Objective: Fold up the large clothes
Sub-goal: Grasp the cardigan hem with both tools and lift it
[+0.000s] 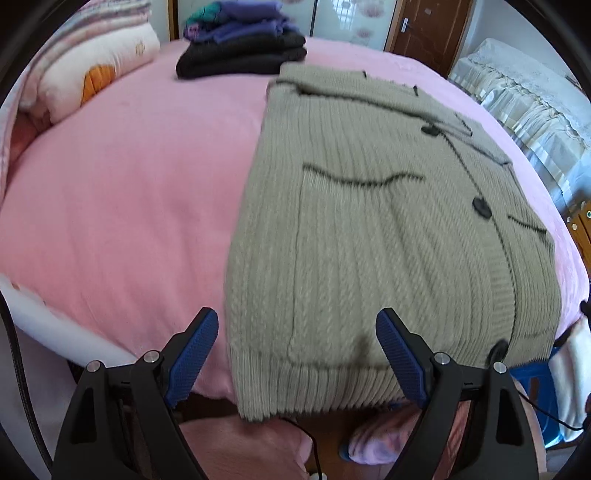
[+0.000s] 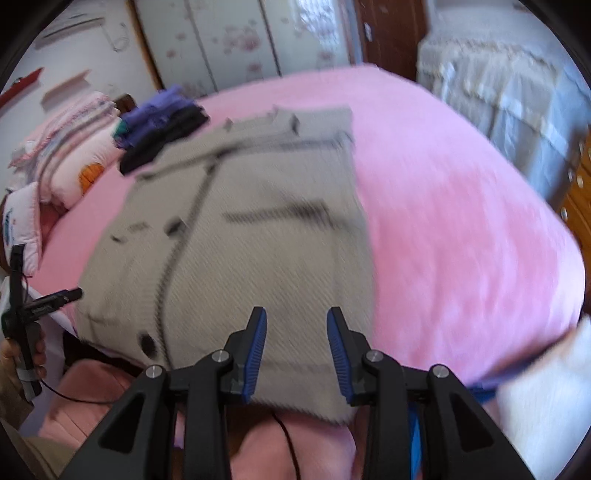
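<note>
A beige ribbed knit cardigan with black buttons and black pocket trim lies flat on the pink bed, sleeves folded in, its hem hanging over the near edge. My left gripper is open and empty, just above the hem's left part. In the right wrist view the cardigan is blurred. My right gripper is open and empty above the hem's right part. The left gripper's handle shows at the left edge.
A stack of folded dark and purple clothes sits at the far side of the bed. Folded quilts lie at the far left. A white covered sofa stands to the right. A wooden door is behind.
</note>
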